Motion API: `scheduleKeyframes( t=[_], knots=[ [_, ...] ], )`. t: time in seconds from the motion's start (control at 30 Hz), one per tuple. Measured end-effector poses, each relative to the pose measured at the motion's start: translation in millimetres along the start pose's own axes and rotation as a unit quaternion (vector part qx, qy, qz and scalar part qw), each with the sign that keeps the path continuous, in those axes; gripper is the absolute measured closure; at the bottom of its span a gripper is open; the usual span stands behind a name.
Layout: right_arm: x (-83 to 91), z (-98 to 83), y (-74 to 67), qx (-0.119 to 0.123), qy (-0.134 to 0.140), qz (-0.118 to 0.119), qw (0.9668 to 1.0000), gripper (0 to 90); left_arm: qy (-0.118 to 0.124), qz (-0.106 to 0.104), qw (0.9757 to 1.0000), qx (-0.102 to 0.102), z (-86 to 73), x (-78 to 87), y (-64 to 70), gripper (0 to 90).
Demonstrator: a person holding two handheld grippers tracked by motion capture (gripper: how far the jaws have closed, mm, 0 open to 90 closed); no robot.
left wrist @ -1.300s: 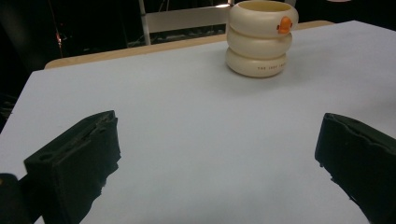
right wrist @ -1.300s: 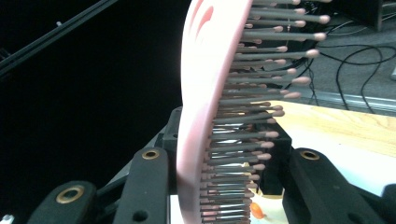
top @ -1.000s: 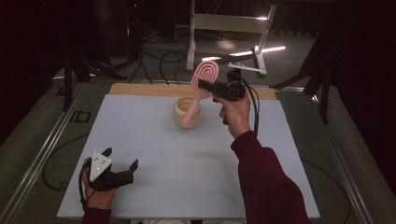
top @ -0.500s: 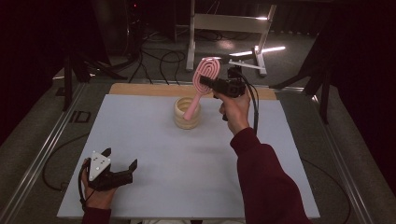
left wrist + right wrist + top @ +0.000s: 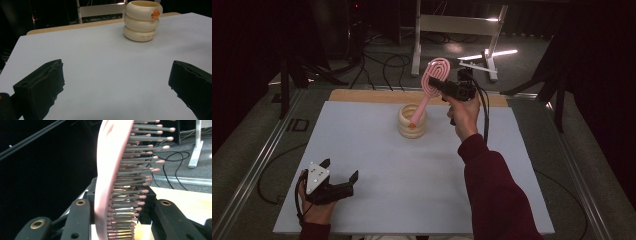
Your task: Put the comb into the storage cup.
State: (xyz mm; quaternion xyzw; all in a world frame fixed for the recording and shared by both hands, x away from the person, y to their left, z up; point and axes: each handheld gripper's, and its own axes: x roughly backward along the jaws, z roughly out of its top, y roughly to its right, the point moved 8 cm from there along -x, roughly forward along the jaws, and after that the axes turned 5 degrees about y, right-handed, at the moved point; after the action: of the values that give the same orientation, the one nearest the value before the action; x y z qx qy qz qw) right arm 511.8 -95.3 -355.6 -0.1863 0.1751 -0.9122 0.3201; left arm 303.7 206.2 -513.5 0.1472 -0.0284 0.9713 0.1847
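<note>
A pink hairbrush (image 5: 435, 75) hangs tilted in the air, head up, with my right gripper (image 5: 446, 89) shut on its head. Its orange handle tip (image 5: 412, 125) shows against the outer wall of a cream ribbed holder (image 5: 412, 131) at the far middle of the table. In the right gripper view the brush (image 5: 110, 175) stands edge-on, bristles to the right, clamped between the jaws of the right gripper (image 5: 120, 220). My left gripper (image 5: 340, 171) rests open at the near left, nothing in it. In the left gripper view the left gripper (image 5: 116, 82) faces the holder (image 5: 141, 23) and the orange tip (image 5: 155, 13).
A white mat (image 5: 362, 150) covers the table, with a wooden strip (image 5: 362, 95) along its far edge. Metal rails (image 5: 257, 165) run down the left side. Beyond the table stand a white frame (image 5: 457, 24) and loose cables (image 5: 382, 60) on the floor.
The right gripper has lifted the brush up and slightly to the right, so the handle tip sits higher at the holder. The left gripper has stayed put.
</note>
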Motion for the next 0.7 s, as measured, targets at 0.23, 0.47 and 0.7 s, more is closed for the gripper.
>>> scheduleKeyframes(
  t=[0.23,0.47,0.7],
  knots=[
    [-4.4,0.5,4.3,-0.005,0.006,-0.005,1.0000,63.8,0.000,0.000,1.0000,0.001,0.1,0.2,0.0,0.8],
    [-11.8,-1.3,9.3,-0.010,0.008,-0.011,0.9999,63.8,0.001,-0.001,1.0000,0.001,0.6,0.8,-0.1,0.8],
    [-15.0,3.2,10.4,-0.005,0.025,-0.018,0.9995,63.8,0.003,-0.001,1.0000,0.006,1.1,1.5,-0.9,0.8]
  ],
)
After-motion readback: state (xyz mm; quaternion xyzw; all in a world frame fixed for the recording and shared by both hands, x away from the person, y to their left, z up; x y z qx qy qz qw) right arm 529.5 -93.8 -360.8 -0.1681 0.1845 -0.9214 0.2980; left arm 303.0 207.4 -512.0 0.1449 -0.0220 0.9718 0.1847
